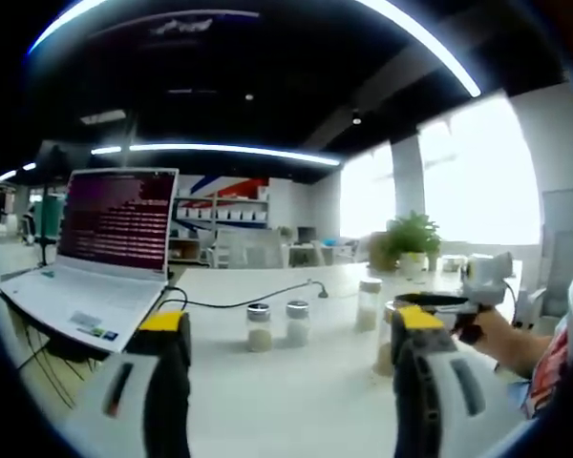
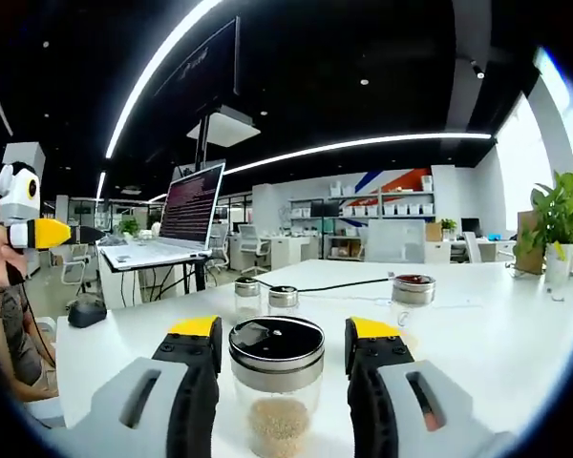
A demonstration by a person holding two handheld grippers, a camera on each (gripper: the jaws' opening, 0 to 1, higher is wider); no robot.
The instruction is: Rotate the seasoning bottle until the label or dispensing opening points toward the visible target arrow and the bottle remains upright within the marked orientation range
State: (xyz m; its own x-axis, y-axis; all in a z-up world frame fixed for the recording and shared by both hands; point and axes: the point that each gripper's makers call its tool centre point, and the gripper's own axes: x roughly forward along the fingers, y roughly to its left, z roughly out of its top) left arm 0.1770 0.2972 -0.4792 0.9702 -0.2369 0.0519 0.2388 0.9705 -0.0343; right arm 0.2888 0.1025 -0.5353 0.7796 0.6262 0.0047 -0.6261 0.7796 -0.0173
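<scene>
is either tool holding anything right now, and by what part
The right tool brackets the seasoning bottle just below its black lid, but contact cannot be told. The left tool is open and holds nothing.

Yellow tips on grey jaws of both grippers point(image 1: 291, 339) point(image 2: 281, 345). Clear bottle point(image 2: 277, 382) — black lid, tan grains. White table point(image 2: 497, 324), white laptop point(image 1: 100, 267) — its screen dark red.

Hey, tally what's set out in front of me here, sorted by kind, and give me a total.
Seasoning jars: 4
Laptop: 1
Potted plant: 1
Cable: 1
Total: 7
</scene>
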